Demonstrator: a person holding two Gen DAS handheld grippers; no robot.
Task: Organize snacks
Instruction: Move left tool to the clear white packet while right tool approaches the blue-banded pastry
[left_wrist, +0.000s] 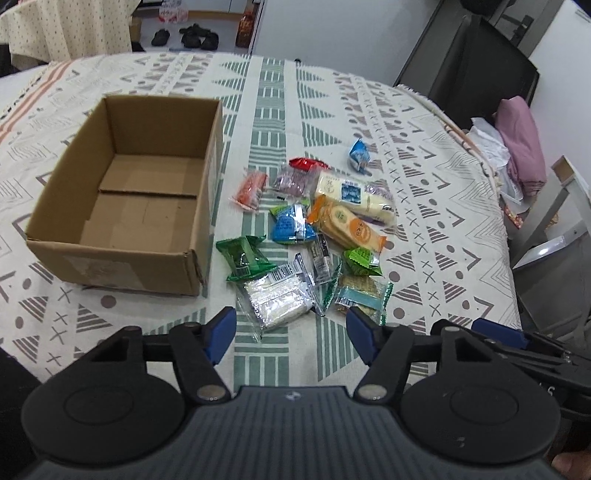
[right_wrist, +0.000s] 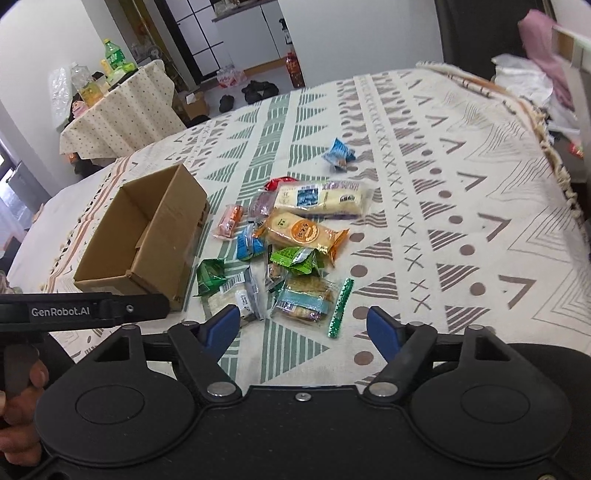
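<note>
left hand-held gripper: spread, nothing pinched | right hand-held gripper: spread, nothing pinched | snacks: heaped beside empty cardboard box

Open cardboard box, nothing visible inside, on a patterned tablecloth; a scatter of wrapped snacks just to its right, one blue packet apart. Left gripper above the nearest silver packet, jaws apart, apparently gripping nothing.

Table w/ patterned cloth; open cardboard box at left, snack packets strewn just beside.
</note>
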